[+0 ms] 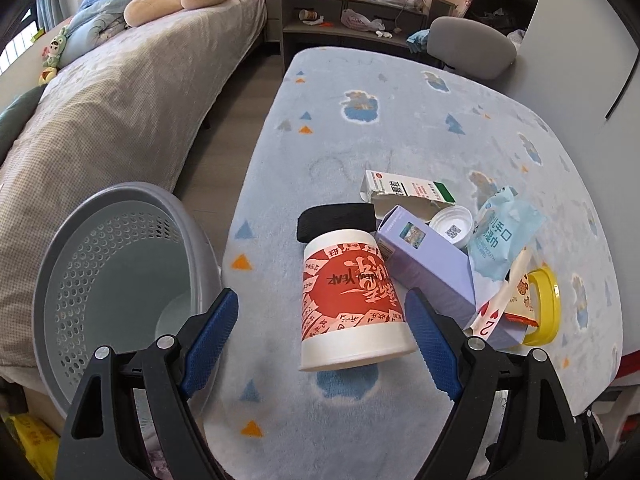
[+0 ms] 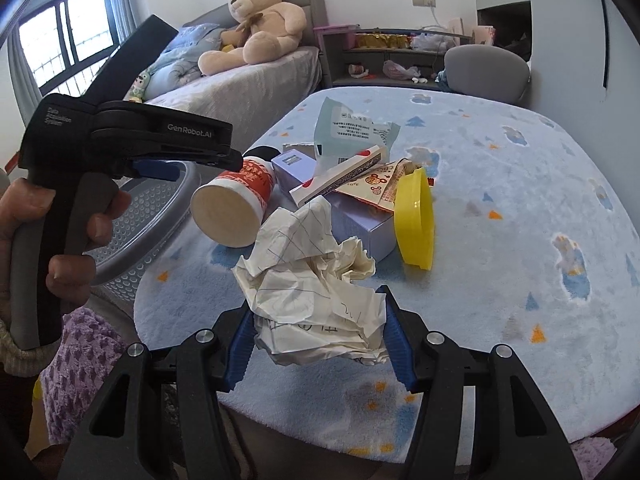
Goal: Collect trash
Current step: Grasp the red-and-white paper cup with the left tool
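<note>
1. Far left, one grey perforated bin stands beside the table, which wears a blue fleece cover
2. My left gripper reads "GenRobot.AI" on its body in the right wrist view; its jaws are spread wide with nothing between them, over the cover near the cup
3. One paper cup lies on its side, red band printed "YEAR"
4. One lilac box leans against it; behind sit one torn carton, one white lid, one blue wipes packet
5. One yellow lid stands on edge
6. My right gripper clamps one crumpled lined paper, held above the near table edge
</note>
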`<state>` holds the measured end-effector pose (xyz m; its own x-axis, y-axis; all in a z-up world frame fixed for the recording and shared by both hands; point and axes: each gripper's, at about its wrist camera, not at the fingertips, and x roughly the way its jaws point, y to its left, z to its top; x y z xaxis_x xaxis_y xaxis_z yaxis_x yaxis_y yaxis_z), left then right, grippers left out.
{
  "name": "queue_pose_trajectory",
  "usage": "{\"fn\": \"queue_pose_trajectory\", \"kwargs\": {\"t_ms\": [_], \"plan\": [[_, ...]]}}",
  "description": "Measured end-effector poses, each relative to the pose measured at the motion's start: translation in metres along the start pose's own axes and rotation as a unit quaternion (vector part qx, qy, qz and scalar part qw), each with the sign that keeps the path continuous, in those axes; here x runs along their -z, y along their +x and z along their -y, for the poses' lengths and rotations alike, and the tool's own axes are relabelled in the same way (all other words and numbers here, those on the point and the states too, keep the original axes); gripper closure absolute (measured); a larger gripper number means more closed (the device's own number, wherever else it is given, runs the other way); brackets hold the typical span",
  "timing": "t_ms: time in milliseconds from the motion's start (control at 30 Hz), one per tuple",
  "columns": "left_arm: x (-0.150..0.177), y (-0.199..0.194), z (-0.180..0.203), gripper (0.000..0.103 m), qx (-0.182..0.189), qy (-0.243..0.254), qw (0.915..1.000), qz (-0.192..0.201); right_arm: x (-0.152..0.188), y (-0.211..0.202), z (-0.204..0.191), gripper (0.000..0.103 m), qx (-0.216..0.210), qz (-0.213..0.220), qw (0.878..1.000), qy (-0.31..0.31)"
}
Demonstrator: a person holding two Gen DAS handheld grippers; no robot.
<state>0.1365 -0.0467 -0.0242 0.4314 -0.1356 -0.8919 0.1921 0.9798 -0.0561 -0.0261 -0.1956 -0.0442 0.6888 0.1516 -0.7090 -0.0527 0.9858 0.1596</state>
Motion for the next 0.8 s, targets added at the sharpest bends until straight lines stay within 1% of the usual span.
{"fn": "queue_pose_trajectory", "kwargs": {"t_ms": [67,133,200,400,500,600,667,700,733,800], "plan": [[-0.001,0.010,0.001,0.021,0.008,0.002,0.9997,-0.021,0.000,0.000,0.002,0.047,-0.002,0.001,1.000,0.005],[-0.003,0.017,0.003,0.021,0.008,0.004,0.9995,-0.031,0.000,0.000,0.004,0.047,-0.006,0.002,1.000,0.009],[-0.003,0.021,0.002,0.021,0.002,0.007,0.9994,-0.034,0.001,0.000,0.004,0.047,-0.008,0.001,1.000,0.010],[-0.005,0.036,0.005,0.021,0.018,0.006,0.9987,-0.046,0.001,0.000,0.007,0.047,-0.010,0.002,1.000,0.015],[-0.004,0.043,0.007,0.021,0.029,0.004,0.9983,-0.050,0.001,0.000,0.007,0.047,-0.009,0.002,1.000,0.016],[-0.001,0.048,0.004,0.022,0.051,-0.006,0.9971,-0.056,0.001,0.000,0.007,0.047,-0.008,0.001,1.000,0.017],[0.001,0.050,-0.001,0.029,0.083,-0.021,0.9943,-0.063,0.002,0.001,0.007,0.047,-0.006,0.000,1.000,0.018],[0.003,0.049,-0.002,0.036,0.098,-0.025,0.9929,-0.063,0.002,0.001,0.006,0.047,-0.005,-0.001,1.000,0.018],[0.005,0.046,-0.004,0.037,0.108,-0.028,0.9919,-0.060,0.001,0.001,0.006,0.047,-0.004,-0.001,1.000,0.017],[0.009,0.040,-0.005,0.038,0.096,-0.025,0.9939,-0.049,0.001,0.001,0.004,0.047,-0.004,-0.001,1.000,0.016]]}}
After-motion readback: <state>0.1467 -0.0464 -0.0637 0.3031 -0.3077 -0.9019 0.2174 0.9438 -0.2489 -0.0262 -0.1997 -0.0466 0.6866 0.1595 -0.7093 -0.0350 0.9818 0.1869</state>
